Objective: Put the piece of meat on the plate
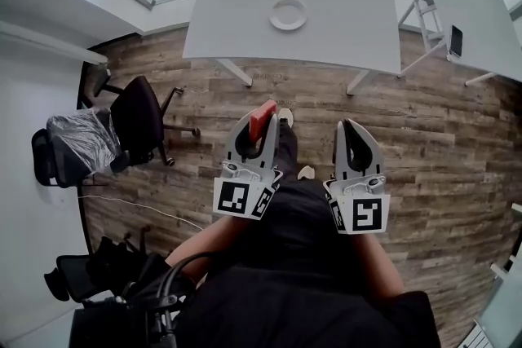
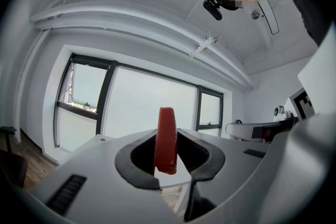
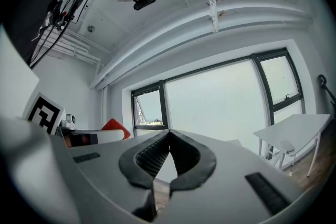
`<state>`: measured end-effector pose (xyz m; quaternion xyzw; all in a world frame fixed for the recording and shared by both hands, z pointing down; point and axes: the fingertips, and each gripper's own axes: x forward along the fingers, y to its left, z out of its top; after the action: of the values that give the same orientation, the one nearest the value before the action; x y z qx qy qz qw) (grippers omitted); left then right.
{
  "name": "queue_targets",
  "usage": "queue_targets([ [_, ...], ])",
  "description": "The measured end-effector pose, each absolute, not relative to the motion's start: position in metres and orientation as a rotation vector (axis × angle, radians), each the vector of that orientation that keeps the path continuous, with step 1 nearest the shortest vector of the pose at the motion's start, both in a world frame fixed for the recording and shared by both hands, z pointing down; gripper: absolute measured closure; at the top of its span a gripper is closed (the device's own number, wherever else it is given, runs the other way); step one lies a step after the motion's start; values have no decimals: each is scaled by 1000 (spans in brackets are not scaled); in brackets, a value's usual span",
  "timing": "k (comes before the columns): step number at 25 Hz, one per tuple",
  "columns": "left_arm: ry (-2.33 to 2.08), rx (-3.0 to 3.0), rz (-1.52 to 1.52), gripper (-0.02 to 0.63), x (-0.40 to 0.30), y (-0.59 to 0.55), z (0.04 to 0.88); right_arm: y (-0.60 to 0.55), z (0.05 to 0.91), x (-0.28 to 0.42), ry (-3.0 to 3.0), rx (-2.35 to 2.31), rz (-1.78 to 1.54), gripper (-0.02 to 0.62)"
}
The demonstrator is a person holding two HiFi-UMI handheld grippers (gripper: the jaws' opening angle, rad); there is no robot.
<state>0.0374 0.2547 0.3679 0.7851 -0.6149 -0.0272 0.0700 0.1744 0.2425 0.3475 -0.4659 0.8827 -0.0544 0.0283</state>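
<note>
A flat red piece of meat (image 2: 167, 140) stands on edge between the jaws of my left gripper (image 1: 263, 120), which is shut on it; it also shows red in the head view (image 1: 261, 121). The white plate (image 1: 289, 15) lies on the grey table (image 1: 245, 12) ahead, well beyond both grippers. My right gripper (image 1: 349, 126) is held beside the left one over the wooden floor, its jaws shut with nothing between them. In the right gripper view the right gripper (image 3: 169, 147) has its tips touching, and the meat (image 3: 116, 126) shows at the left.
A second white table (image 1: 477, 20) stands at the right with a dark device (image 1: 456, 40) on it. Black office chairs (image 1: 134, 120) stand on the wooden floor at the left. Large windows face both grippers.
</note>
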Motion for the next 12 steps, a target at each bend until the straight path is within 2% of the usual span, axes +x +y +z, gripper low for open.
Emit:
queue_targets([
  [12, -1876, 2309, -144, 509, -26, 169, 373, 153, 353, 114, 2814, -1428, -148, 589],
])
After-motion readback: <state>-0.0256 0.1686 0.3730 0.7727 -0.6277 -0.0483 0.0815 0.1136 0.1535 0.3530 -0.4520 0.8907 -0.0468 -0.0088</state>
